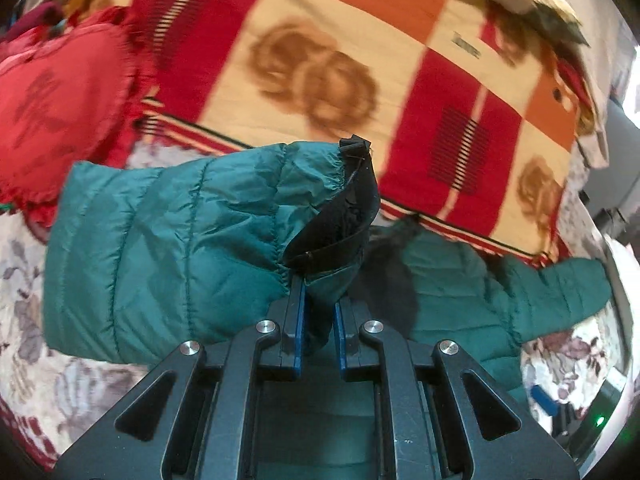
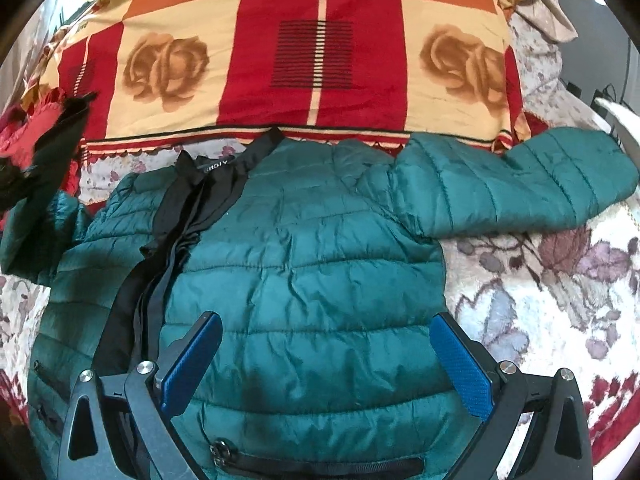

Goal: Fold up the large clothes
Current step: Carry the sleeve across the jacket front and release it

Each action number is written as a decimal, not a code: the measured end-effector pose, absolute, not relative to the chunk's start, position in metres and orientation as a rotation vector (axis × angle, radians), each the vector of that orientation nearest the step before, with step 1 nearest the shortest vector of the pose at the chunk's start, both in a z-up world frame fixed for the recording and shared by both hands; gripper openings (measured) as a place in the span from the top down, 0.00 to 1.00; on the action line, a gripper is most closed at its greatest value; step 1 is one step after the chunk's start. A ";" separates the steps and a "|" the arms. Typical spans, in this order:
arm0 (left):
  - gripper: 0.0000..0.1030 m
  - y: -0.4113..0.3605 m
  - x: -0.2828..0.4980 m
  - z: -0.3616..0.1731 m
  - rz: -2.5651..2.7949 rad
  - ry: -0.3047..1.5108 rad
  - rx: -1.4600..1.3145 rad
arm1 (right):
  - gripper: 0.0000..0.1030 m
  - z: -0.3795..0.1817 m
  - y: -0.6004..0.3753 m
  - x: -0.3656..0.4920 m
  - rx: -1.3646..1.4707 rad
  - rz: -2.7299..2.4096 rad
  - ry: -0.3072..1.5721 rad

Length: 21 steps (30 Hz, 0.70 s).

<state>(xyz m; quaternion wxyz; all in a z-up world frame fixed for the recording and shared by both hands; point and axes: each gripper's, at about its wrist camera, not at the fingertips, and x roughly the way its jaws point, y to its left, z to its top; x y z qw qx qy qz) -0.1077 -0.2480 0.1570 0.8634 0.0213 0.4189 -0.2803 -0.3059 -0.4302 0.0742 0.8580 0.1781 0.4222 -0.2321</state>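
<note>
the green puffer jacket [image 2: 304, 264] lies spread front-up across the floral bedspread [image 2: 540, 288], its collar toward the checked rose-print quilt [image 2: 312, 60] at the far edge of the bed. the black zipper placket [image 2: 188, 216] runs down its left half. the right sleeve [image 2: 516, 184] stretches out toward the bed's right edge, partly overlapping the quilt's border.

the left gripper [image 1: 320, 312] is pinched narrow on the left sleeve [image 1: 180, 240], gripping it at the black-lined cuff [image 1: 340, 216], and holds the sleeve raised off the bedspread. the right gripper [image 2: 326, 364] hovers over the lower chest of the jacket with its blue pads [image 2: 460, 368] spread wide, holding nothing.

the step in hand looks to be folding the left sleeve inward over the body. to do it well, carry the cuff across in a low arc so the puffy fabric does not balloon or twist, and lay the sleeve flat across the chest. the right gripper could press down near the shoulder seam to anchor the body, since slick quilted nylon is likely to slide. release only once the cuff rests flat.
</note>
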 end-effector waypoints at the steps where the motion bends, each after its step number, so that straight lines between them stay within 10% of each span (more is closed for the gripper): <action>1: 0.89 -0.256 -0.111 0.156 -0.599 0.883 0.050 | 0.00 0.073 -0.430 -0.307 0.376 -0.484 0.887; 21: 0.89 -0.392 -0.133 0.087 -0.820 1.120 0.140 | 0.00 0.054 -0.443 -0.336 0.471 -0.467 0.918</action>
